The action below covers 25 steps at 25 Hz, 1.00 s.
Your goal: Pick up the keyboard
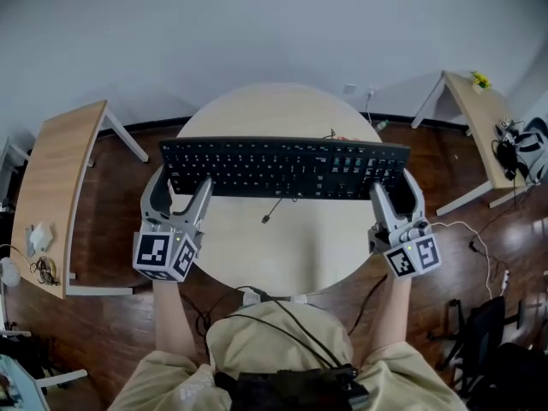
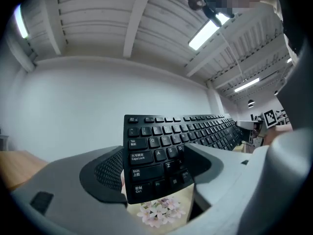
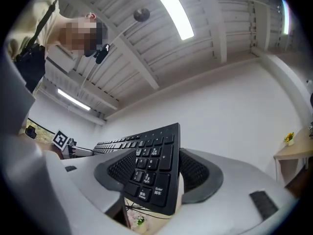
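Keyboard is in the air above the round bench, level, long side across the bench, keys up. Left gripper has its jaws partly closed and clamped on the keyboard's left end, at the Ctrl/Shift corner. Right gripper has its jaws narrow, gripping the numpad end. The keyboard's cable hangs down over the bench. Person's lap is at the bench's near edge.
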Motion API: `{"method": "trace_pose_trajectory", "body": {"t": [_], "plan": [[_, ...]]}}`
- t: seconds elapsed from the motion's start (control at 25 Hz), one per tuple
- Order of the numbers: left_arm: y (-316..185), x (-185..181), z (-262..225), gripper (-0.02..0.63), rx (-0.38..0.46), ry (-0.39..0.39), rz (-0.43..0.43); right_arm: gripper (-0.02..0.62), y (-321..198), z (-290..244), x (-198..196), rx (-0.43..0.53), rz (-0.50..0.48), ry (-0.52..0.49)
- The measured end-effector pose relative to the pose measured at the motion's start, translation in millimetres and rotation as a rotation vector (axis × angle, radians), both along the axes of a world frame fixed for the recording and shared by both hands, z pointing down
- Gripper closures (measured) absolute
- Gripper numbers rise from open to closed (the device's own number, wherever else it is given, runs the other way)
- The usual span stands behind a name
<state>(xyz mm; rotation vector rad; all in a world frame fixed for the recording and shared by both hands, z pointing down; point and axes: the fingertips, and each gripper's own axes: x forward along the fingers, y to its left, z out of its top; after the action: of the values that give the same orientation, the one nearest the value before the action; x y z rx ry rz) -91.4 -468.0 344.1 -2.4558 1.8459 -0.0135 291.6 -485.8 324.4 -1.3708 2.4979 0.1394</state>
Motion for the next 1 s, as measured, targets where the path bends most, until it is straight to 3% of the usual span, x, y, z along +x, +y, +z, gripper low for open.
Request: {"method": "trace_pose_trajectory", "body": {"t": [1.0], "plan": [[-0.8,1.0,15.0,0.235,-0.013,0.001,0.001,0.319,-8.2,19.7,3.6,-0.072,0.008,-0.010]]}}
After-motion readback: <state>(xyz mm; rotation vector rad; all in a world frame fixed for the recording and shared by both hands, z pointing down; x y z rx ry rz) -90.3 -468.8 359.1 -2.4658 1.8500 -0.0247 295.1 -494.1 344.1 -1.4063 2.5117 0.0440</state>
